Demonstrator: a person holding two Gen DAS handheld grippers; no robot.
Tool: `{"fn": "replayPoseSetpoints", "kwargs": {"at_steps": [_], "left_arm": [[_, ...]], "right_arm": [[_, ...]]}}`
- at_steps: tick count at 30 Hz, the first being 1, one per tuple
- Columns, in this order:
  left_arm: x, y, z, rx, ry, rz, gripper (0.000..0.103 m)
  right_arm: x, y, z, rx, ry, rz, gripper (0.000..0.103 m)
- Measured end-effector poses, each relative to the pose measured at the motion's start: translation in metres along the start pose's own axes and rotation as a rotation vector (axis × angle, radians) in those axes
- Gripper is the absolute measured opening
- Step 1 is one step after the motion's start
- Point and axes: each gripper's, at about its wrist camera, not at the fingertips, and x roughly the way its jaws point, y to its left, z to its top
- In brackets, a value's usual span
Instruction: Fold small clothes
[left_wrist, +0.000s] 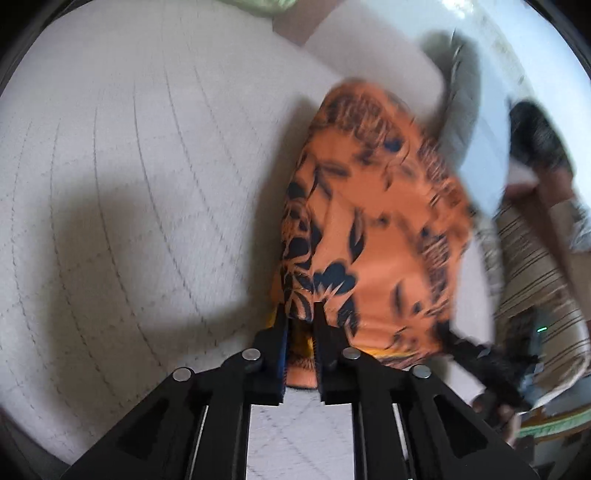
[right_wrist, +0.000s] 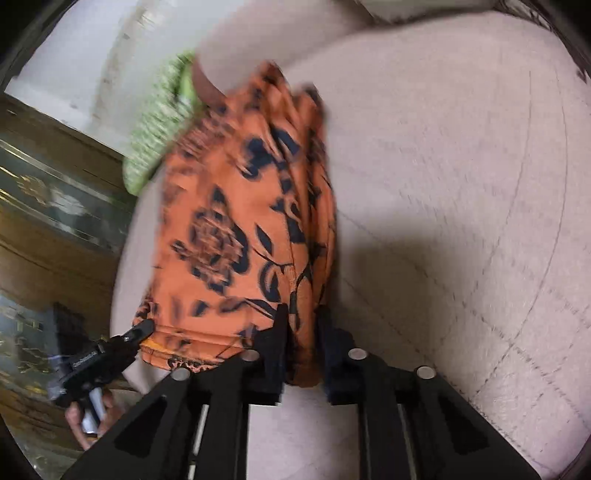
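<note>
An orange garment with a dark floral print hangs lifted above a white quilted bed cover. My left gripper is shut on one near corner of it. My right gripper is shut on the other near corner of the same garment. The left gripper also shows at the lower left of the right wrist view, and the right gripper at the lower right of the left wrist view. The cloth is blurred by motion.
The quilted bed cover fills most of both views. A green patterned cloth lies at the bed's far edge. A wooden glass-front cabinet stands beside the bed. A striped fabric is at the right.
</note>
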Motion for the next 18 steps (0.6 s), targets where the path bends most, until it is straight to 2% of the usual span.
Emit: {"fn": "replayPoseSetpoints", "kwargs": {"at_steps": [1, 3, 6, 11, 13, 14, 15, 18], "left_arm": [[-0.005, -0.002, -0.002, 0.005, -0.014, 0.008, 0.016], [-0.027, -0.008, -0.009, 0.020, -0.059, 0.014, 0.028], [-0.054, -0.020, -0.028, 0.062, -0.131, 0.043, 0.038], [-0.079, -0.052, -0.050, 0.134, -0.166, 0.067, 0.038], [-0.097, -0.065, -0.058, 0.163, -0.187, 0.063, 0.039], [-0.104, -0.070, -0.060, 0.172, -0.202, 0.057, 0.044], [-0.113, -0.071, -0.060, 0.174, -0.209, 0.054, 0.050], [-0.127, -0.069, -0.060, 0.144, -0.214, 0.021, 0.051]], "right_arm": [[-0.004, -0.004, -0.001, 0.019, -0.009, 0.010, 0.035], [-0.019, -0.008, -0.006, 0.075, -0.026, 0.049, 0.035], [-0.055, 0.002, -0.022, 0.046, -0.100, 0.001, 0.041], [-0.094, 0.029, -0.038, 0.039, -0.143, 0.013, 0.044], [-0.107, 0.048, -0.043, -0.001, -0.157, -0.022, 0.055], [-0.116, 0.057, -0.046, -0.013, -0.168, -0.038, 0.061], [-0.124, 0.064, -0.049, -0.018, -0.180, -0.050, 0.064], [-0.151, 0.074, -0.059, 0.002, -0.208, -0.072, 0.067]]}}
